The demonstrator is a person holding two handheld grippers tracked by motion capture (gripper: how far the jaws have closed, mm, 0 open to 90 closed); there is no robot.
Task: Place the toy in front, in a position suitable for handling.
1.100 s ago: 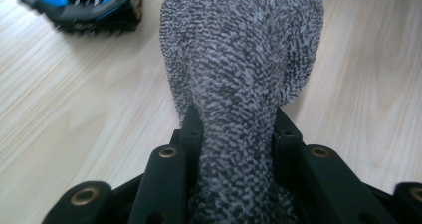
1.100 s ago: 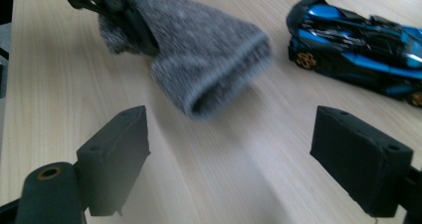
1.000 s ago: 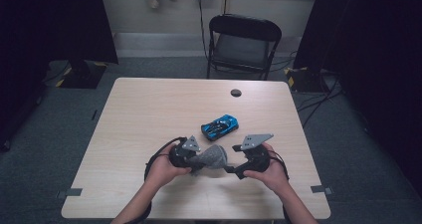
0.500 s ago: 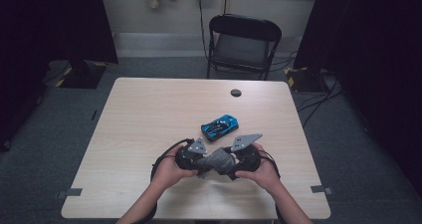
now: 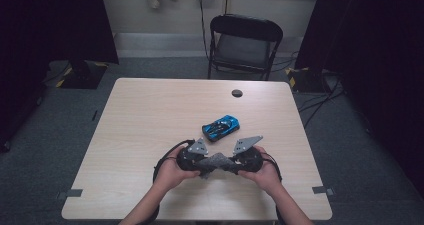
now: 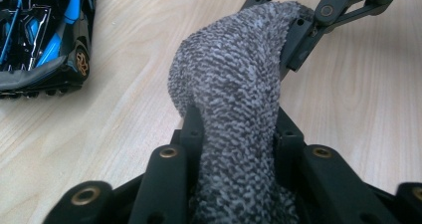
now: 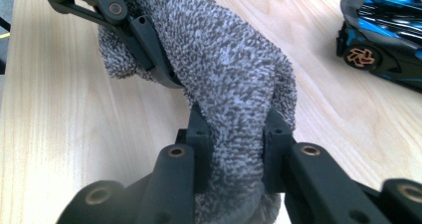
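High view looks down; both gripper views, close, share the grey sock (image 6: 234,104).

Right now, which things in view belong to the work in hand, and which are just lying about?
In hand:
- grey sock, pinched at both ends
- left gripper, shut on it
- right gripper, jaws just closed on it

Lying about:
- blue toy car
- small dark disc
- folding chair

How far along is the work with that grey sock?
Done: both grippers, left gripper and right gripper, are clamped on the grey sock, the right jaws having just closed. In hand: the sock stretched between them. The blue toy car sits untouched nearby; what follows isn't clear.
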